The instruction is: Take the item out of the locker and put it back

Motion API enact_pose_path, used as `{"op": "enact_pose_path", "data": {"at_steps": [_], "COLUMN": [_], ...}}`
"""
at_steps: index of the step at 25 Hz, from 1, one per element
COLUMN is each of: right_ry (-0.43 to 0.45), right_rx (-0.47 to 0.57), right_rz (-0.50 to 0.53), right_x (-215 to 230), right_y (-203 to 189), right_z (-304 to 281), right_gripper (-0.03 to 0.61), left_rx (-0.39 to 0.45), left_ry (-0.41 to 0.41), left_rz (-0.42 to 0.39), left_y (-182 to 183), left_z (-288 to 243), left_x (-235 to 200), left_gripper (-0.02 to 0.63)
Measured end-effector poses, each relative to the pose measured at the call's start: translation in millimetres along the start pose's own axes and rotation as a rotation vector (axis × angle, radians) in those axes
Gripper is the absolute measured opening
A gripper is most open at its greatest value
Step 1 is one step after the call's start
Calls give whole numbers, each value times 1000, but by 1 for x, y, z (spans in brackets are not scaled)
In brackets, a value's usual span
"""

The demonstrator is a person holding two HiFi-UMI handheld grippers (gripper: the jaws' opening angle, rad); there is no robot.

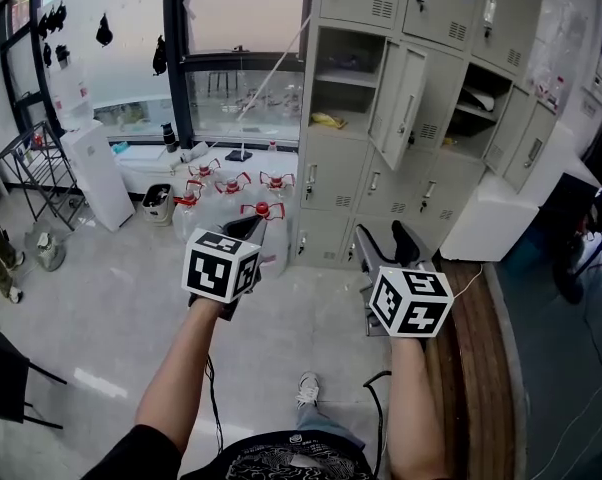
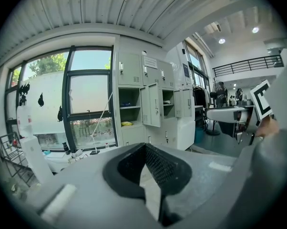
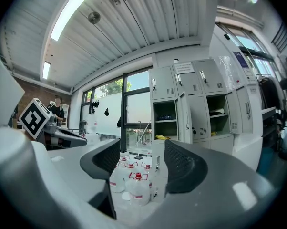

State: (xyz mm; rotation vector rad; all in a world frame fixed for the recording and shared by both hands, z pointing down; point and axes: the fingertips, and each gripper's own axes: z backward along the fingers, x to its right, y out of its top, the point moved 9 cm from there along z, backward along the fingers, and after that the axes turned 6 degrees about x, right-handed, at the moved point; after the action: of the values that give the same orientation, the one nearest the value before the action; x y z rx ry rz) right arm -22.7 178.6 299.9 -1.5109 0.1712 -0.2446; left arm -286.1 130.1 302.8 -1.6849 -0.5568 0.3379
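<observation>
A bank of grey lockers (image 1: 421, 88) stands ahead of me, a few steps away. One compartment (image 1: 346, 78) is open, and a yellow item (image 1: 328, 120) lies on its floor; the item also shows as the yellow item (image 2: 127, 124) and the yellow item (image 3: 159, 137). Farther right, another open compartment (image 1: 481, 103) holds a white thing (image 3: 216, 111). My left gripper (image 1: 251, 226) (image 2: 145, 145) is shut with nothing in it. My right gripper (image 1: 386, 240) (image 3: 142, 149) is open and empty. Both are held out in mid-air, well short of the lockers.
Several clear water jugs with red caps (image 1: 264, 213) (image 3: 134, 185) crowd the floor by the lockers' left foot. A white cabinet (image 1: 99, 173) and a black rack (image 1: 31, 158) stand at left. A wooden tabletop (image 1: 471, 368) runs along my right, and a white box (image 1: 496, 218) sits beyond it.
</observation>
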Motion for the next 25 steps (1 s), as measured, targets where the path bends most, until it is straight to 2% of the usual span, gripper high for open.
{"op": "enact_pose_path", "data": {"at_steps": [12, 25], "right_ry": [27, 80], "right_rx": [-17, -38], "right_rz": [3, 15], "right_x": [54, 121], "right_y": [-9, -2], "right_z": [-99, -222], "right_gripper": [322, 327], "left_rx": [-6, 7], "left_ry": [16, 18], "left_rz": [10, 7], "left_y": [10, 42], "left_z": [-100, -223], "left_x": [-35, -71], "left_gripper": [0, 0]}}
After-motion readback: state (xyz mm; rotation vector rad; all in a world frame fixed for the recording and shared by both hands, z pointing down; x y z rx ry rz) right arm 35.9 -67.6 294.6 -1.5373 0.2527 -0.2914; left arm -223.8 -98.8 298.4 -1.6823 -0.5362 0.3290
